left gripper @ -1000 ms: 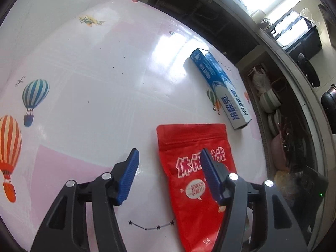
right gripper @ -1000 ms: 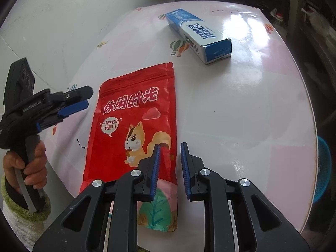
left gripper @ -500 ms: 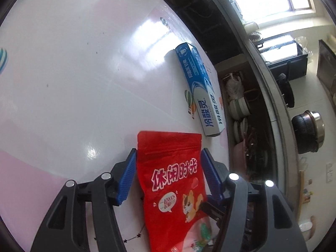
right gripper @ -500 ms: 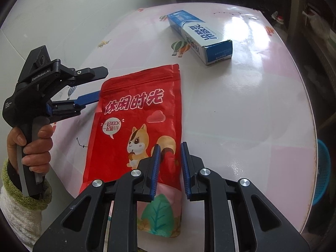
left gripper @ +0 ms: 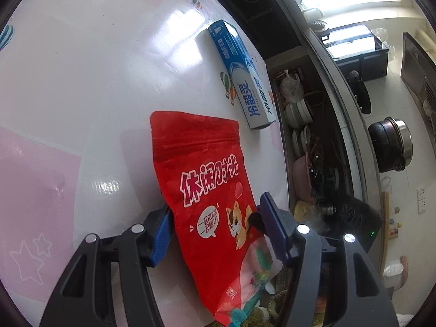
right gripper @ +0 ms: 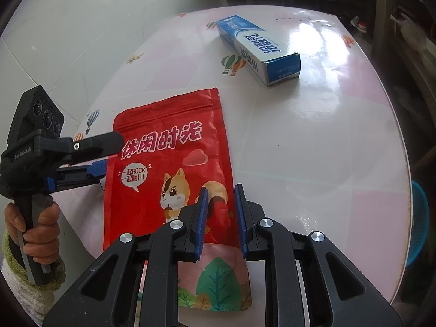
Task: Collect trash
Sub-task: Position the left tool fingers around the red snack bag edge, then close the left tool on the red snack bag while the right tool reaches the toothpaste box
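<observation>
Jaws of the left gripper stand parted on either side of the red snack pouch at frame centre, while the right gripper hovers over it, narrowly released. Farther up the counter lies a blue toothpaste box.

In the right wrist view the snack pouch lies on the worktop at frame centre; the toothpaste box sits well apart toward the upper right, the left gripper reaches the pouch's left edge, the right gripper hangs over its lower part — a basket at the far right edge
</observation>
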### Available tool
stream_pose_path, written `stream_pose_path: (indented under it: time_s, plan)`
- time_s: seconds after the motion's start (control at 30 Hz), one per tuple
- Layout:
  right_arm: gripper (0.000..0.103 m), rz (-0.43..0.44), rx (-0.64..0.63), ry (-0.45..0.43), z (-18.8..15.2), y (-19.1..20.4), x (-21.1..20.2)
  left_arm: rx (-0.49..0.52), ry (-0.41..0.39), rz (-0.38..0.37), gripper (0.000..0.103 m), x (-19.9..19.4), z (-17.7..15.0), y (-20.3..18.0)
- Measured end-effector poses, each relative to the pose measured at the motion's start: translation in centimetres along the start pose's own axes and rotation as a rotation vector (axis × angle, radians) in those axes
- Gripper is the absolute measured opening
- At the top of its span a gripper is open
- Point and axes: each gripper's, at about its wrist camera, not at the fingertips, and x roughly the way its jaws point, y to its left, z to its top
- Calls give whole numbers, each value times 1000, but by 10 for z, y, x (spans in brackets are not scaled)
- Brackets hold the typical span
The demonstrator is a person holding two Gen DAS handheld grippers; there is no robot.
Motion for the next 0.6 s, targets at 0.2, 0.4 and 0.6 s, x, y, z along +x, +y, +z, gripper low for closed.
stream_pose_path:
  time_s: [0.2,0.4,0.6]
  plan:
    - [19,11,9,0,1,-5,-1,62,5,64,57,1,-13,-11]
    - [19,26,25,0,1,-7,-1,103,5,107,42,8,-21,-19]
    - [19,47,43,-1,2,-10,-1,133,-5,156,23,11,-23,-20]
